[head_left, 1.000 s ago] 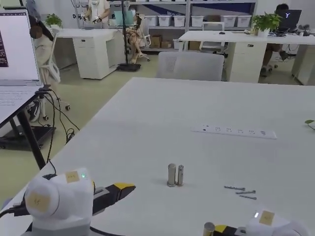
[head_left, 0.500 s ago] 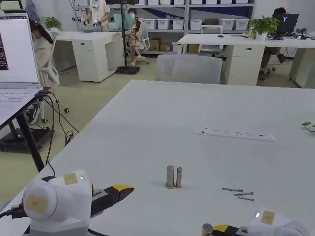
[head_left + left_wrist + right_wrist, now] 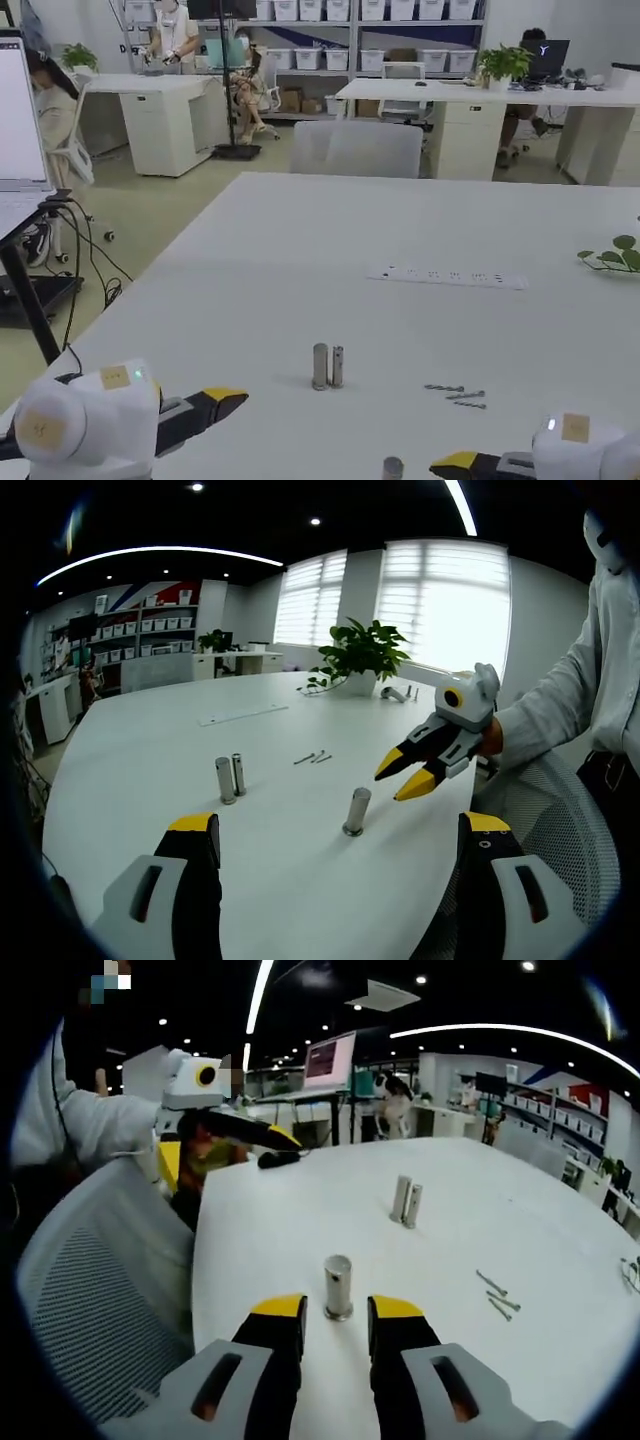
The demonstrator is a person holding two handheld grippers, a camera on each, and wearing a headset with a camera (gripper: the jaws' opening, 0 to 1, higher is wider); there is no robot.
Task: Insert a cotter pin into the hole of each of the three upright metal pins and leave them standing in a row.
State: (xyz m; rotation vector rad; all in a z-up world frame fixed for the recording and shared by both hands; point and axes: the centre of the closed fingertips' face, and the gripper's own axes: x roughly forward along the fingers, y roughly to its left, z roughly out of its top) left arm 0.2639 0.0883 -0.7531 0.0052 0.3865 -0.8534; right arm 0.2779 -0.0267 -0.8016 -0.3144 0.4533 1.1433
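Two upright metal pins (image 3: 320, 366) (image 3: 338, 367) stand touching side by side mid-table, also seen as the pin pair (image 3: 230, 778) (image 3: 405, 1200). A third pin (image 3: 392, 468) (image 3: 356, 810) (image 3: 338, 1285) stands alone near the front edge. Three cotter pins (image 3: 455, 395) (image 3: 313, 758) (image 3: 495, 1295) lie loose to the right. My right gripper (image 3: 450, 463) (image 3: 338, 1312) is open by a narrow gap, its tips just short of the lone pin and not touching it. My left gripper (image 3: 225, 400) (image 3: 340, 825) is wide open with nothing in it, well back from that pin.
A white power strip (image 3: 447, 277) lies across the table farther back. Plant leaves (image 3: 612, 255) reach in at the right edge. A grey chair (image 3: 357, 148) stands behind the table (image 3: 300, 250), and a laptop stand (image 3: 15, 200) is off its left side.
The head camera has swung, shifting the whole picture. The right gripper's tip, which was right beside the lone pin, now stands a little back from it. The left gripper has hardly moved.
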